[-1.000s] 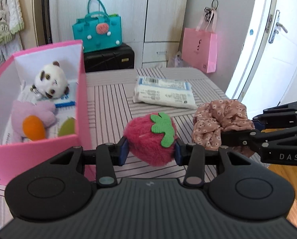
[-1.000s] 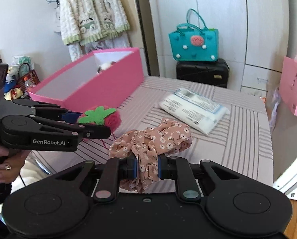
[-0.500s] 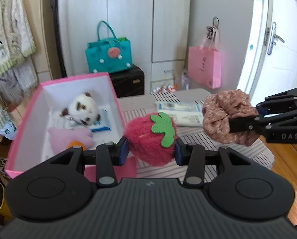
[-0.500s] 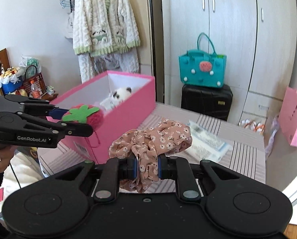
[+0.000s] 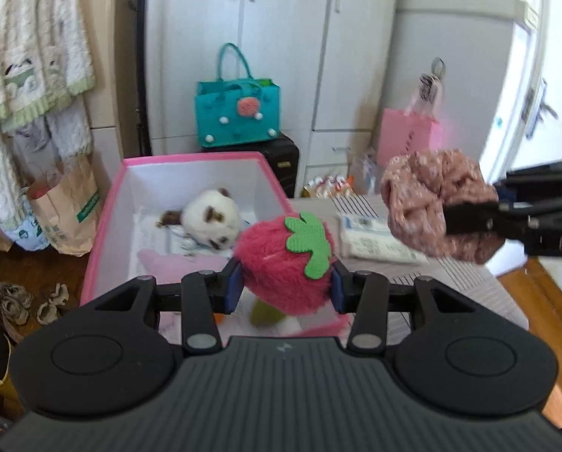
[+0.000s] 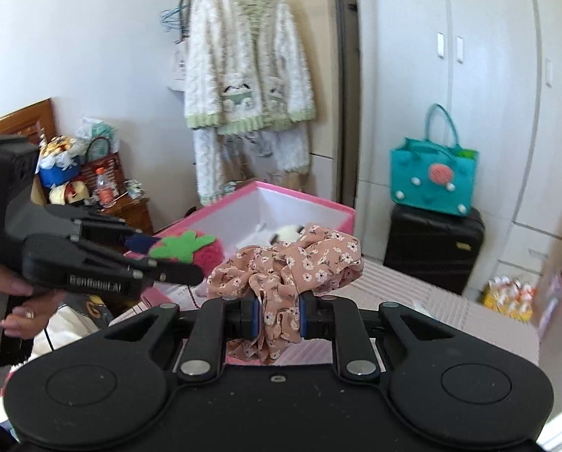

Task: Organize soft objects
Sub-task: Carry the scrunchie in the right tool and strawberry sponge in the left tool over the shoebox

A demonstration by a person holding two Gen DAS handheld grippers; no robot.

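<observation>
My left gripper [image 5: 284, 289] is shut on a red plush strawberry [image 5: 281, 267] with a green felt leaf, held in the air above the near right corner of the pink box [image 5: 104, 218]. Inside the box lie a white panda plush [image 5: 209, 220] and a pale pink plush [image 5: 175, 265]. My right gripper [image 6: 277, 316] is shut on a floral pink scrunchie [image 6: 288, 263], raised over the striped table to the right of the box. In the right wrist view the left gripper [image 6: 168, 263] carries the strawberry [image 6: 198, 250] in front of the box [image 6: 318, 207].
A white wipes pack [image 5: 371, 241] lies on the striped table [image 5: 465, 282]. Behind stand a black suitcase [image 6: 435, 248] with a teal bag [image 6: 431, 177], a pink paper bag [image 5: 408, 139] and wardrobe doors. A person's hand [image 6: 13, 301] holds the left gripper's handle.
Both grippers have risen with their loads and shifted toward the pink box. The strawberry now hangs over the box's corner; the scrunchie is lifted off the table.
</observation>
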